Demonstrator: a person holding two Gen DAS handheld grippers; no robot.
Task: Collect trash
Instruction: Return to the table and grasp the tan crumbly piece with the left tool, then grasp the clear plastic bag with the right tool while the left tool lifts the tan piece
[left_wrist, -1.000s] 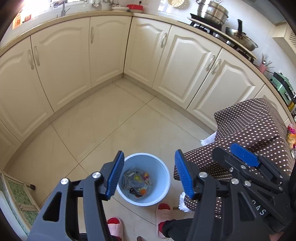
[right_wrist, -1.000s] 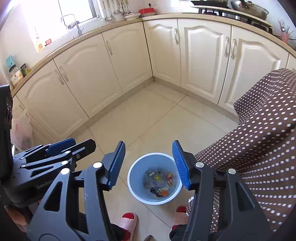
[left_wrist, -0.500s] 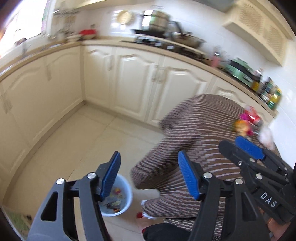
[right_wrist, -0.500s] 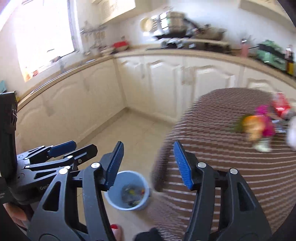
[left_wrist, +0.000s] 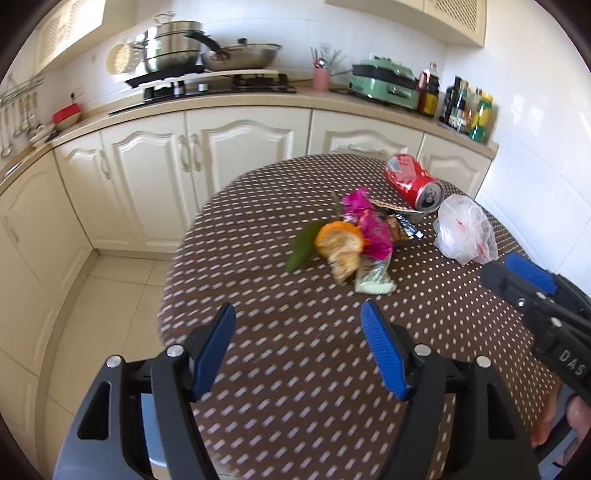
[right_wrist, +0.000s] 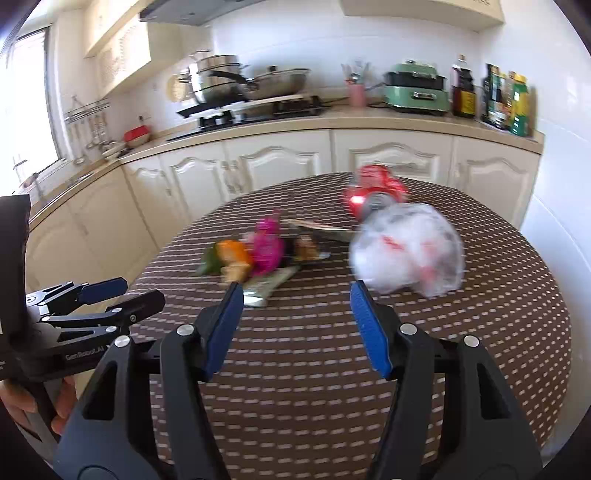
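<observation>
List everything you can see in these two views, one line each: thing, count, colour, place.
drink can: one, red, crushed, far side of table
plastic bag: one, clear, right of the scraps
orange peel: one, orange, mid-table
dragon fruit peel: one, pink, beside the orange peel
leaf: one, green, left of the peel
table: one, brown dotted cloth
wok: one, steel, stove
left gripper: open, empty
right gripper: open, empty

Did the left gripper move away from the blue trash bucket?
Yes. The left gripper swung up and right from over the floor bucket; it now hangs open and empty over the dotted tablecloth, facing the orange peel.
</observation>
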